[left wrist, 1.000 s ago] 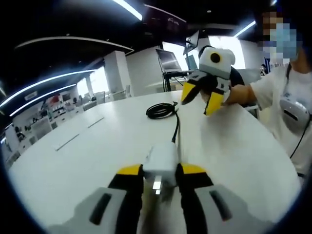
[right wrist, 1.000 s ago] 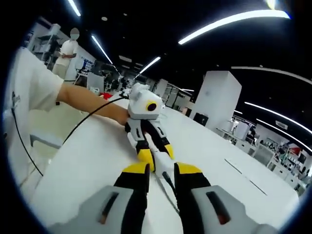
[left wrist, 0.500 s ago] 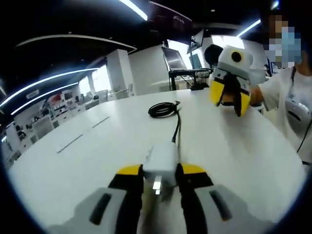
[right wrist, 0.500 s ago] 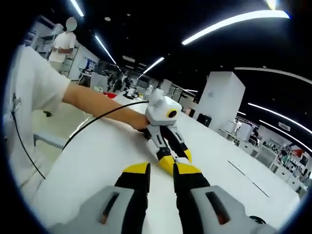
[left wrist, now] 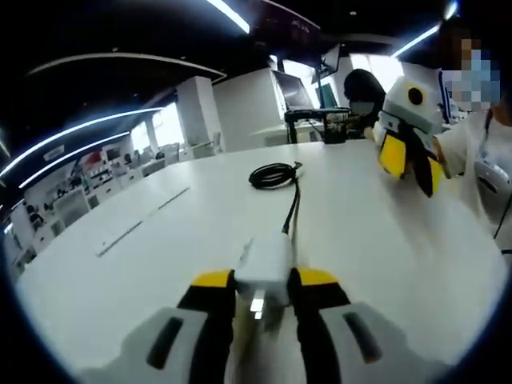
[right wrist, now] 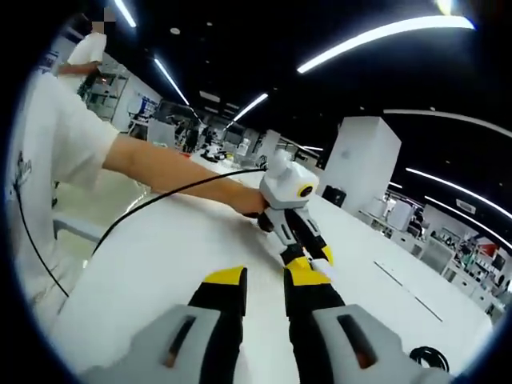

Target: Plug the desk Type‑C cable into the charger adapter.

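My left gripper (left wrist: 264,282) is shut on a white charger adapter (left wrist: 262,260), held just above the white table (left wrist: 144,264). A black cable (left wrist: 293,204) runs from the adapter's far face to its coil (left wrist: 274,174) further back on the table. Off at the upper right, my right gripper (left wrist: 409,164) hangs above the table with its yellow fingers apart. In the right gripper view, my right gripper (right wrist: 266,282) is open with nothing between its fingers. Just beyond it is the left gripper (right wrist: 312,258), with a bit of the adapter (right wrist: 326,269) showing.
The person's bare arm (right wrist: 176,172) and white sleeve reach in from the left, trailing a thin black wire (right wrist: 128,220). The cable coil (right wrist: 428,358) lies at the lower right. A monitor on a stand (left wrist: 292,90) rises behind the table. Another person (right wrist: 86,54) stands far off.
The right gripper has drawn back from the cable beside the adapter, toward the person. Its fingers no longer straddle the cable. The left gripper still holds the adapter in place.
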`<state>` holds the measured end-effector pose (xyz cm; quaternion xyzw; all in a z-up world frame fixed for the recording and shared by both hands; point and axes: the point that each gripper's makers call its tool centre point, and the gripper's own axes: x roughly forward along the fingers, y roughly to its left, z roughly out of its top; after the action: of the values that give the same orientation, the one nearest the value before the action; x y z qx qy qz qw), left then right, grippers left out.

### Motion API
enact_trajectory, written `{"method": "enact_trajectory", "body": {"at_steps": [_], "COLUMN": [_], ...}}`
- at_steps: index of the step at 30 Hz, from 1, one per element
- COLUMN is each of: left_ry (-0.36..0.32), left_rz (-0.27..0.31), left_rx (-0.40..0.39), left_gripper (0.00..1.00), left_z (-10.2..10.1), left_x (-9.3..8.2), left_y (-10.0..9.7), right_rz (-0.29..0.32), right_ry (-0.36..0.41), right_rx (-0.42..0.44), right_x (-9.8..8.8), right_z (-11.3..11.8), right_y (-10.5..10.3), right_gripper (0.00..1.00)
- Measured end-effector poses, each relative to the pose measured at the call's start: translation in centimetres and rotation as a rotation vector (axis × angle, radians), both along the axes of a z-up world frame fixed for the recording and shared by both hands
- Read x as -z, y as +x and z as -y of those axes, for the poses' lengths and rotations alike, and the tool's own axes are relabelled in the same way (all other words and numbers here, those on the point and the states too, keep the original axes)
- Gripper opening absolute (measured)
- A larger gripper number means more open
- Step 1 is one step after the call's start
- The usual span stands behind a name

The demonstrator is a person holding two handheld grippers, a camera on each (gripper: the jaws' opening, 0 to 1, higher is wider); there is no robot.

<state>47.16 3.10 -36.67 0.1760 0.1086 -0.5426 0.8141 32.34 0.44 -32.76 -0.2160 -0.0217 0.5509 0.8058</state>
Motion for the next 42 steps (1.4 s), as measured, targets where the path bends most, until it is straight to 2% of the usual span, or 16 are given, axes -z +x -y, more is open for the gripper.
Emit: {"method": "enact_trajectory", "body": {"at_steps": [7,15,16,27,33,42], "left_ry": [0.019,0.019,0.011,0.024,0.054,0.075], "left_rz": [-0.003,-0.027,-0.045,-0.037,-0.037,-0.016], "left_rx": [-0.014,-0.019,-0.015,-0.05,-0.047,-0.093], "left_gripper": [0.28,0.28,0.28,0.28,0.28,0.28], "left_z": [0.2,0.2,0.2,-0.1,0.0,0.0], "left_x": [0.2,0.3,0.4,0.2,0.2,0.3], "left_y": [1.3,2.7,2.9,5.2,6.0,7.8], "right_rz": [-0.01,-0.009,-0.009,-0.001,0.0,0.003], "right_ry": [0.046,0.038,0.038,0.043,0.045,0.057], "right_rx": [0.018,0.015,0.015,0.012,0.013,0.013], "right_x": [-0.5,-0.2,-0.2,-0.6,-0.7,-1.1], "right_z": [0.4,0.3,0.3,0.4,0.5,0.7], "right_y": [0.6,0.3,0.3,0.0,0.0,0.1], "right_gripper": [0.2,0.21,0.21,0.21,0.21,0.21]}}
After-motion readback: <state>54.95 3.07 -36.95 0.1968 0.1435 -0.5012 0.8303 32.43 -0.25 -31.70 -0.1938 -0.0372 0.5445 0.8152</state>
